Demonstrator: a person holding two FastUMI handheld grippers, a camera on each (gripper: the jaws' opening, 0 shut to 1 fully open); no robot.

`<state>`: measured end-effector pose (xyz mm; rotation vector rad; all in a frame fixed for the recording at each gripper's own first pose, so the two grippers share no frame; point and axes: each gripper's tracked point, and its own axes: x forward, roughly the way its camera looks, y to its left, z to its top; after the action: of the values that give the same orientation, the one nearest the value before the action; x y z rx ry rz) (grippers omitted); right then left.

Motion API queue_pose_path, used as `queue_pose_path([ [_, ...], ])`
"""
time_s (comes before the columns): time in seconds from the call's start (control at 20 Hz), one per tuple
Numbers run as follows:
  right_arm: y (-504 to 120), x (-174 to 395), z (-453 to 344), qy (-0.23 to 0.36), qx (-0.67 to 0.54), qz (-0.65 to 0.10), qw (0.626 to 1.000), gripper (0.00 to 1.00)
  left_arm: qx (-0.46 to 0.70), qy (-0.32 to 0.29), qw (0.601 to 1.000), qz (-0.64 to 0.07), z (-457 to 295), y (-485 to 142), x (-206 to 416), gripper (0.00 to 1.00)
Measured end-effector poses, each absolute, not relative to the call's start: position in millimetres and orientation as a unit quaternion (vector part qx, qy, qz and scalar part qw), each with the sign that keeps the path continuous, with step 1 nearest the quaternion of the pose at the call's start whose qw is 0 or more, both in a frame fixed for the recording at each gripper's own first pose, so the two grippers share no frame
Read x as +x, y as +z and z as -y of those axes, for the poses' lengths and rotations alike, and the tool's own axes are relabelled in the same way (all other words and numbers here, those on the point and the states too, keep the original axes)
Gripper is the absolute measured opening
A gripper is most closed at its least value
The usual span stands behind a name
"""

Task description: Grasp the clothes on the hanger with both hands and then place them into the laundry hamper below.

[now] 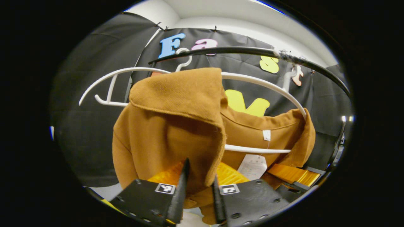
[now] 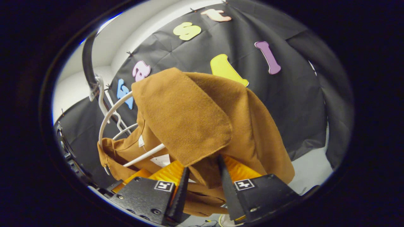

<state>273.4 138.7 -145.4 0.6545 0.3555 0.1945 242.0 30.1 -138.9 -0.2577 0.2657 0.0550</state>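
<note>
- The garment (image 1: 170,126) is a plain camel-brown, evenly coloured, with a fine woven texture on its collar flap (image 2: 183,116).
- At 4 o'clock from the collar, a small white label (image 1: 266,135) sits inside the neck, and a pale paper tag (image 1: 252,167) hangs below it.
- The hanger (image 1: 258,83) is white.
- The rail (image 1: 240,50) at 12 o'clock is black.
- The left gripper (image 1: 199,186) and right gripper (image 2: 203,184) have black fingers, each with a black-and-white square marker, over orange ribbed parts.

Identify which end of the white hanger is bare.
The white hanger end at the left of the left gripper view; the brown garment covers the other.
</note>
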Motion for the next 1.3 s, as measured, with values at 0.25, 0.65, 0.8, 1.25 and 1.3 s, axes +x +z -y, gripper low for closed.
queue_pose_path([
  [0.25,-145,270,-105,0.056,0.34,-0.157,0.925,0.12,-0.137,0.018,0.982,-0.133,-40,-128,226,0.15],
  [0.65,-126,250,-74,0.054,0.383,-0.138,0.912,0.09,-0.153,-0.006,0.981,-0.116,-43,-105,210,0.01],
  [0.8,-118,245,-61,0.054,0.401,-0.126,0.906,0.09,-0.163,0.002,0.982,-0.096,-59,-86,202,0.07],
  [1.25,-91,243,-34,0.061,0.473,-0.093,0.874,0.06,-0.187,-0.001,0.98,-0.074,-96,-45,185,0.07],
  [1.3,-90,245,-32,0.059,0.476,-0.09,0.873,0.06,-0.189,-0.004,0.98,-0.068,-99,-39,183,0.0],
])
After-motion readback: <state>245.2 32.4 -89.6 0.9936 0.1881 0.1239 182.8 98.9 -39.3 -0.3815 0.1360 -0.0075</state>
